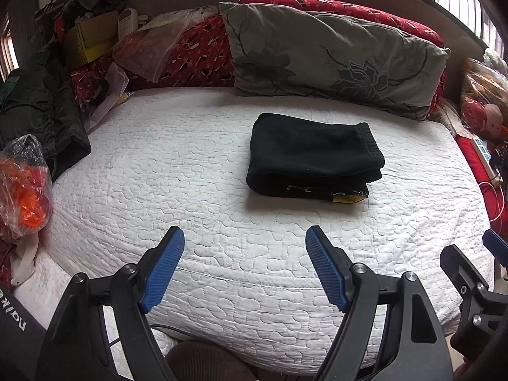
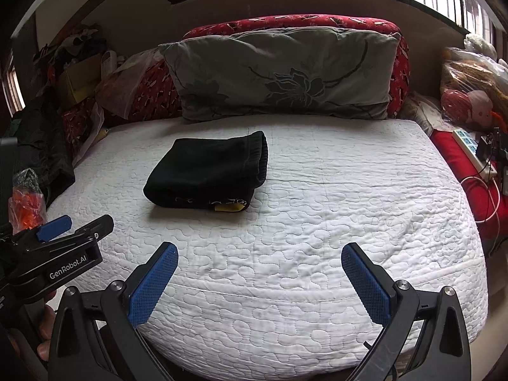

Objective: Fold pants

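Black fleece pants, folded into a thick compact stack with a yellow tag showing at the near edge, lie on the white quilted bedspread about mid-bed, well apart from both tools. Left to right in the left wrist view: clear plastic bag with orange contents at the left edge, dark green jacket heaped behind it, yellow cardboard box and clutter at the far left corner, red patterned cushion, then grey pillow with dark floral print leaning at the headboard just behind the pants, bagged soft toys far right. Left gripper, black frame, blue ribbed pads, jaws spread wide, nothing between them, hovering over the near edge of the bedspread. Right gripper same build, jaws also spread wide and empty, above the near edge, beside the left one. White power strip on red fabric at the right side.
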The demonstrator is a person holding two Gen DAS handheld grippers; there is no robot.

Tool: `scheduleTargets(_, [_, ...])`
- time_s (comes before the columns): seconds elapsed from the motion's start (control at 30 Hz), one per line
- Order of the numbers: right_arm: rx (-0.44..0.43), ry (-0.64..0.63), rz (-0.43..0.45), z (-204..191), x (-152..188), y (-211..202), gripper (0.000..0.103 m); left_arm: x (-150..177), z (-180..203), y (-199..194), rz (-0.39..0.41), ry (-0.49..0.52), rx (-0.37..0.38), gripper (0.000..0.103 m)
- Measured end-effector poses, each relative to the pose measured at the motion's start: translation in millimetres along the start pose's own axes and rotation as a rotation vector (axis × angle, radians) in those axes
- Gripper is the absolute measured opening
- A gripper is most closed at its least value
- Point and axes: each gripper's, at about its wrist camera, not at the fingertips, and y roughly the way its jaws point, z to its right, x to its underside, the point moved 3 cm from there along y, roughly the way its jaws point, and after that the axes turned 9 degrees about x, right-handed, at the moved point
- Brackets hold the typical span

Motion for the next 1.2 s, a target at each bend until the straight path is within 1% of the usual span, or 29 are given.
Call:
scheduleTargets(0.17, [0.004, 0.008, 0.019, 1.6, -0.6, -5.5, 0.103, 1.4, 0.9, -2.1, 0.0, -0.001, 0.001, 0.079])
scheduleTargets(0.53, [0.007, -0.01, 0.019, -3.1, 0.8, -6.6, 0.103, 3.5, 4.6, -5.5, -0.008, 0.005, 0.034, 0.079])
scheduleTargets(0.67, [0.004, -0.005, 0.015, -3.8, 2.6, -6.1, 0.103, 4.3, 5.4, -4.5, -0.02, 0.006, 0.048, 0.079])
scheduleTargets(1.2, [0.006, -0.001, -0.003, -3.7, 6.2, -1.0, 0.103, 5.6, 3.1, -2.3, -0.036, -0.001, 0.062, 0.079])
